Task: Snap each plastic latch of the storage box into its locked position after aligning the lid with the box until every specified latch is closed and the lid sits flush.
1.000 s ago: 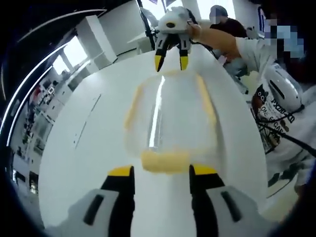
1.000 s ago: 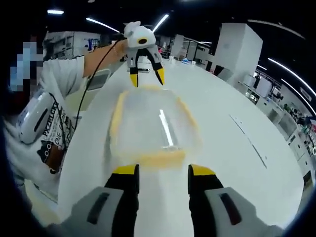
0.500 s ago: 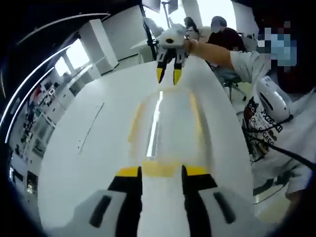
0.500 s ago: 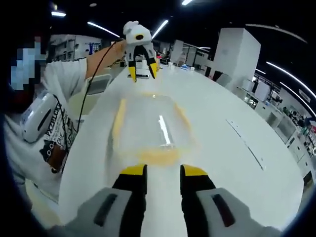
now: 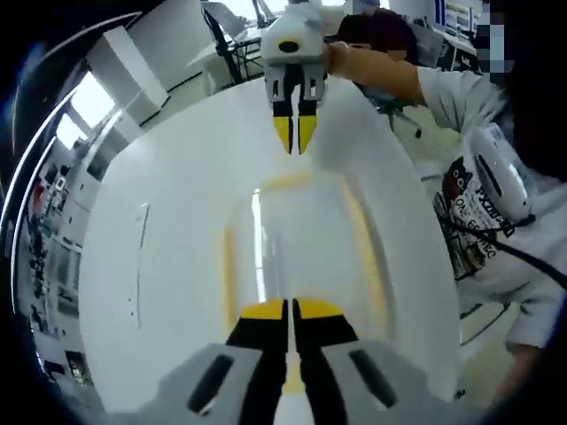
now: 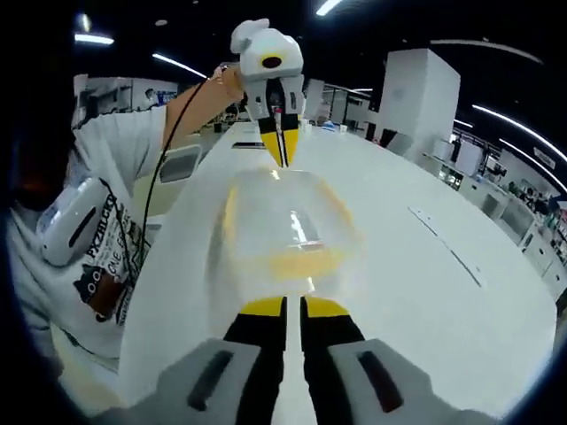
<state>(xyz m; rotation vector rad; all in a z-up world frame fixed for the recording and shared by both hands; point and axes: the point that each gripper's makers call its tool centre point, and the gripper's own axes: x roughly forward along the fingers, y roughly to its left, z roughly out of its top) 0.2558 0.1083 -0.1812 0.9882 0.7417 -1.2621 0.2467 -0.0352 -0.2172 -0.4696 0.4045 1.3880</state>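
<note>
In the left gripper view, mid-table [image 5: 159, 230], my left claw [image 5: 289, 310] has closed since a second ago, jaws together over the storage box [image 5: 301, 239] near end, gripping nothing I can make out. Its far yellow latch [image 5: 285, 181] lies just short of my right claw [image 5: 297, 142], also closed. In the right gripper view the box's long axis runs claw to claw; probably both end latches are being pressed home.

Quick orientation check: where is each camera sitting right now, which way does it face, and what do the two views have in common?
Left gripper view: rides the left gripper, jaws together, facing along the clear storage box toward the right gripper; the person's arm and shirt show at right.
Right gripper view: rides the right gripper, jaws together, facing the opposite way over the storage box toward the left gripper; the person's shirt shows at left.
Shared: the box, the white table, both grippers at opposite ends.
</note>
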